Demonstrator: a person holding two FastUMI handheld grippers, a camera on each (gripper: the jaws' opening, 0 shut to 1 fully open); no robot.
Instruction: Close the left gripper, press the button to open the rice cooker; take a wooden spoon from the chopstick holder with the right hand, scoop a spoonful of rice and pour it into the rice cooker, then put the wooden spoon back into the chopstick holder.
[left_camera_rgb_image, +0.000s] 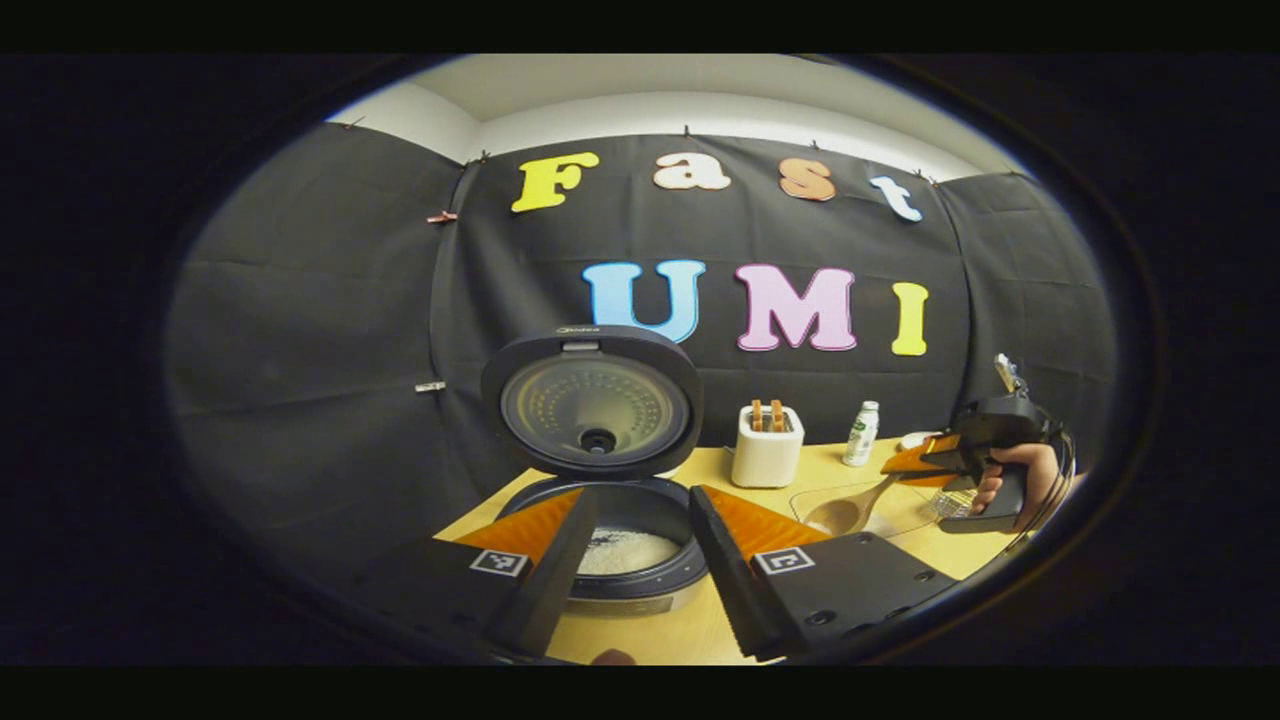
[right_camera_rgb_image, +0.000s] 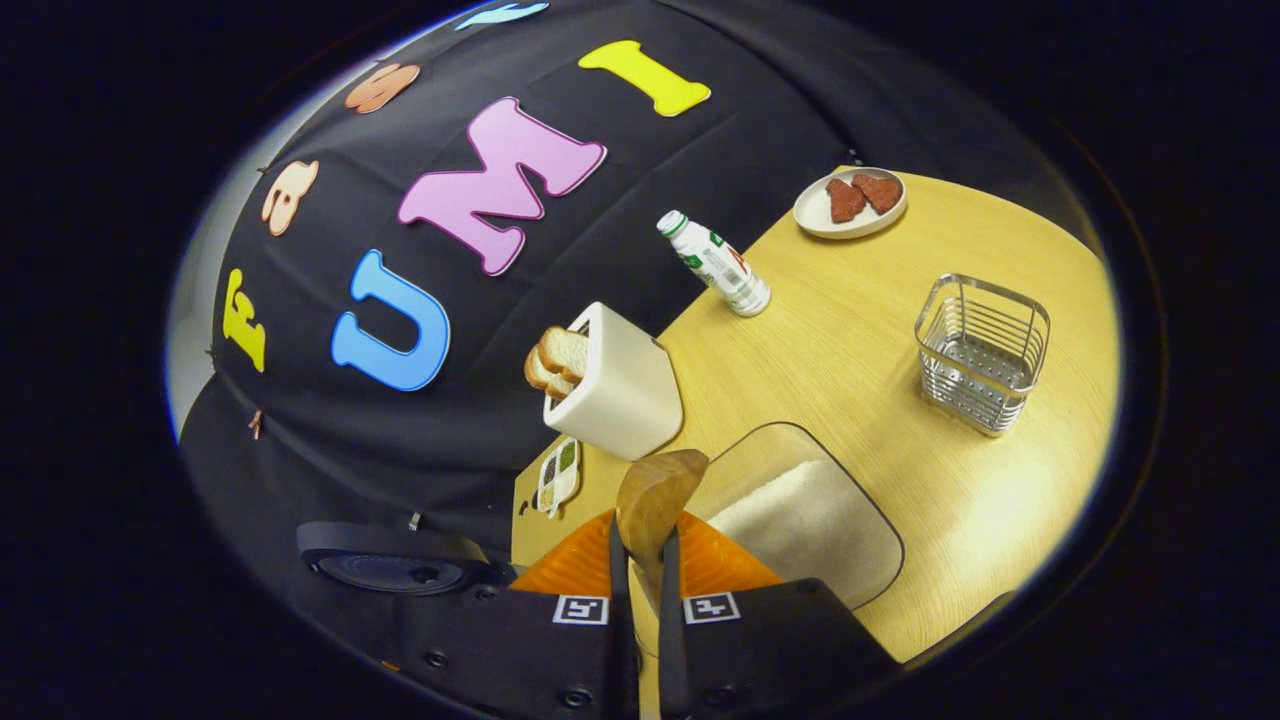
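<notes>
Your right gripper (right_camera_rgb_image: 640, 560) is clamped on the wooden spoon (right_camera_rgb_image: 655, 500); just past its jaws lies the clear tray of rice (right_camera_rgb_image: 810, 520). Your left gripper (left_camera_rgb_image: 640, 560) stands with jaws apart, framing the open rice cooker (left_camera_rgb_image: 625, 560), rice inside. Farther off, the chopstick holder (right_camera_rgb_image: 980, 350) sits bare.

- The cooker (left_camera_rgb_image: 610, 560) pot is partly hidden behind the left tool (left_camera_rgb_image: 640, 575) fingers; its front wall is cut by the lower edge.
- In the right gripper view the spoon (right_camera_rgb_image: 655, 500) handle is hidden between the right tool (right_camera_rgb_image: 640, 600) fingers.
- The cooker lid (right_camera_rgb_image: 395, 560) there is cut off by the tool body.
- The small tray (right_camera_rgb_image: 558, 475) contents are too small to tell.
</notes>
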